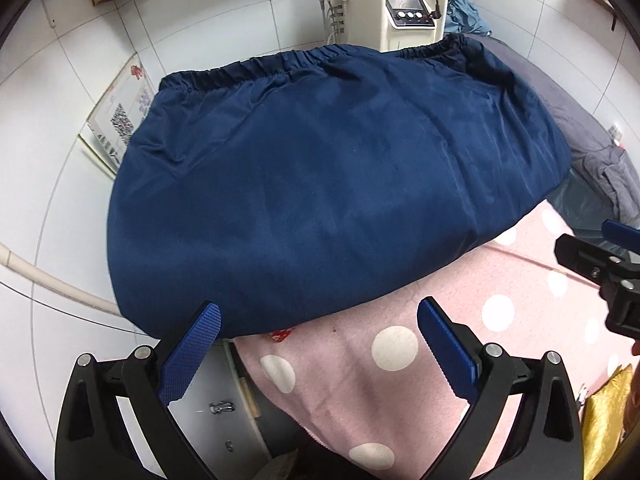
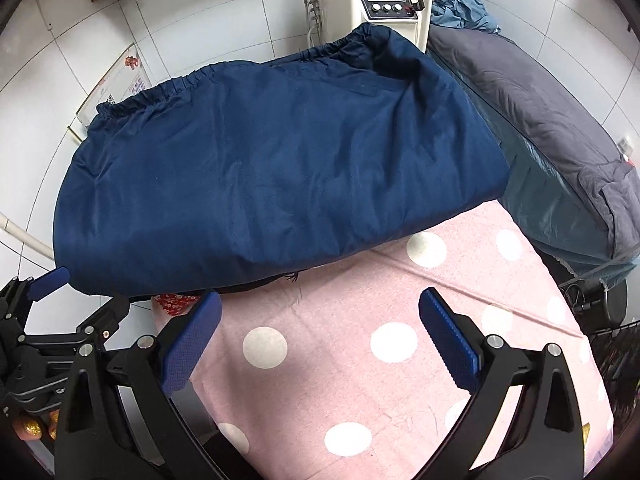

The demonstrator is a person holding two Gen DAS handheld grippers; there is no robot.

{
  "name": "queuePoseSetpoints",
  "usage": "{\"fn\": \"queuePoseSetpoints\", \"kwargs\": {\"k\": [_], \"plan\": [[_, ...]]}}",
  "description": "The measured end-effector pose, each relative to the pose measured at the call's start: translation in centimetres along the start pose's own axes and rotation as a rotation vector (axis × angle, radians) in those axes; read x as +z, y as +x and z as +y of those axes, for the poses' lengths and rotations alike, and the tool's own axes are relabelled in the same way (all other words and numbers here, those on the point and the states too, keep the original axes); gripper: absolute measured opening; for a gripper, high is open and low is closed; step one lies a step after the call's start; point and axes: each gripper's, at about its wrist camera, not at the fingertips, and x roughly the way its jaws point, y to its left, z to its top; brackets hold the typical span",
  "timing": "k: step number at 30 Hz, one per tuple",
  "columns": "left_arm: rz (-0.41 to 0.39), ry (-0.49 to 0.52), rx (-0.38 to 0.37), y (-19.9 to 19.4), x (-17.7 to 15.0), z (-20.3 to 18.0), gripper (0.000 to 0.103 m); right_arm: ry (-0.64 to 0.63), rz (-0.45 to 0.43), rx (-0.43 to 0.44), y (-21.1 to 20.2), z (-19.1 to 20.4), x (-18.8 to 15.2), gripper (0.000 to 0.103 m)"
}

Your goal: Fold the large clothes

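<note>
Left gripper (image 1: 318,322) and right gripper (image 2: 320,316) fingers wide open, empty, over pink spotted sheet (image 2: 360,360); navy garment (image 2: 260,180) lay beyond, apparently folded once, further folds likely remaining.

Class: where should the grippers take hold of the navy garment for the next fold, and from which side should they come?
Probably the navy garment by its near edge, one open gripper toward each end, coming from the pink spotted cloth side: that edge faces both grippers; the gathered elastic edge lies farthest.
</note>
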Motion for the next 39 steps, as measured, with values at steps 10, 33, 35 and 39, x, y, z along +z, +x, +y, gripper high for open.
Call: {"fn": "queuePoseSetpoints", "kwargs": {"k": [10,33,35,39], "plan": [[0.015,-0.016,0.04,0.0,-0.4,0.1,0.097,-0.062,-0.012,-0.022,-0.4,1.3,0.1,0.097],[0.028,-0.06,0.086,0.6,0.4,1.0,0.097,-0.078,-0.015,-0.035,0.0,1.7,0.9,0.097],[0.032,-0.062,0.091,0.6,0.4,1.0,0.097,-0.079,-0.016,-0.036,0.1,1.7,1.0,0.097],[0.034,-0.071,0.106,0.6,0.3,1.2,0.097,-0.085,-0.013,-0.037,0.2,1.9,1.1,0.097]]}}
